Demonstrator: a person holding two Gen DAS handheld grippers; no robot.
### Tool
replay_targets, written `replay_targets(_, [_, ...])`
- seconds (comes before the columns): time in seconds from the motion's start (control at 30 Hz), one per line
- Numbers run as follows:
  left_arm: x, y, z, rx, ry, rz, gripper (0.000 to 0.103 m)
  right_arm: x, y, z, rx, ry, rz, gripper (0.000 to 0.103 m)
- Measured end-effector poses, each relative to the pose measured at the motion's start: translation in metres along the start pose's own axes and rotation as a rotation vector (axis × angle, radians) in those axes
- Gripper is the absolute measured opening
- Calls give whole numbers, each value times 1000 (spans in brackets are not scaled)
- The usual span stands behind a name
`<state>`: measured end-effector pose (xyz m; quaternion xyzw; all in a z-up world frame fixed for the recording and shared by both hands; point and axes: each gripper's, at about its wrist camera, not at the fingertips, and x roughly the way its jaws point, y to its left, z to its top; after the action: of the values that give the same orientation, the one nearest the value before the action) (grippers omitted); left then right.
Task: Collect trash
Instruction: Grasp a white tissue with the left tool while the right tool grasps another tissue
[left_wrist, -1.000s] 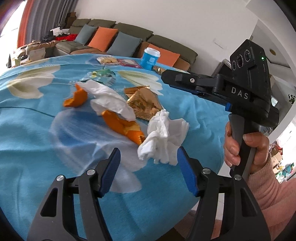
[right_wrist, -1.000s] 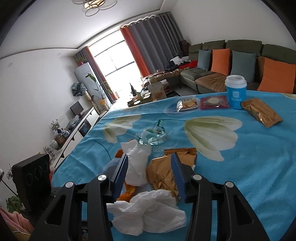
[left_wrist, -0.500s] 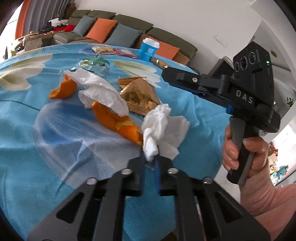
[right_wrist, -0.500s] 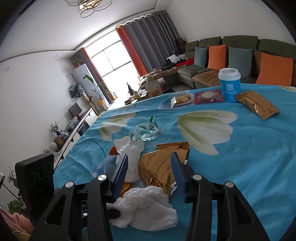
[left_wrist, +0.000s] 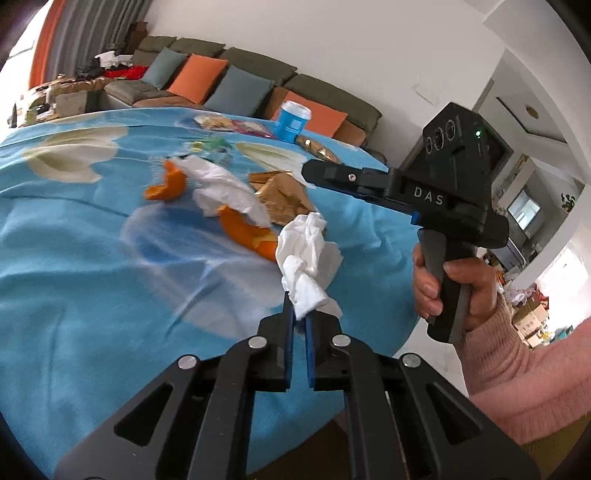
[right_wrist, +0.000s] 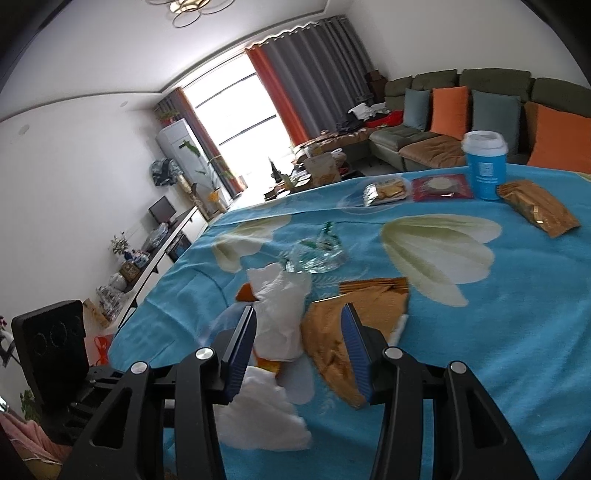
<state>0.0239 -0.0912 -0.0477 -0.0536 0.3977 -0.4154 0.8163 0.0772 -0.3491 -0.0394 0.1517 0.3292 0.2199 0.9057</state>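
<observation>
A table under a blue flowered cloth (right_wrist: 517, 332) carries orange peels (left_wrist: 166, 184), a flat white tissue (right_wrist: 280, 314), a torn gold wrapper (right_wrist: 332, 332), clear crumpled plastic (right_wrist: 317, 258), a blue cup (right_wrist: 485, 166) and snack packets (right_wrist: 386, 192)

one legible marking found: the white letters "d a s" on the black body of the right gripper (left_wrist: 428, 195), seen in the left wrist view at right, above the hand (left_wrist: 450, 288) gripping its handle. the blue paper cup (right_wrist: 485, 166) at the far side of the table carries a square printed code and lines of small print on its wall, too small and blurred to read. the snack packets (right_wrist: 441, 187) just left of the cup show printing, none of it readable.
</observation>
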Motion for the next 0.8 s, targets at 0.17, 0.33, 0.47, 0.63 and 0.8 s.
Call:
replay_targets(0.17, [-30,11,-10,-25,-56,32,5,18,14,0,-34,33,25,45])
replay_targets(0.33, [-56,24,-14,-50,-99,81,5,39,27,4,-70,73,27,45])
replay_targets(0.47, [-75,38,-17,-84,-134,116,5,53,33,5,-88,106,-1,42])
replay_targets(0.63, [-93,52,-20,-114,-163,155,5,63,30,6,-68,144,-23,29])
replay_targets(0.8, [-105,60,-26,-139,-180,181,5,64,29,6,-61,151,-34,9])
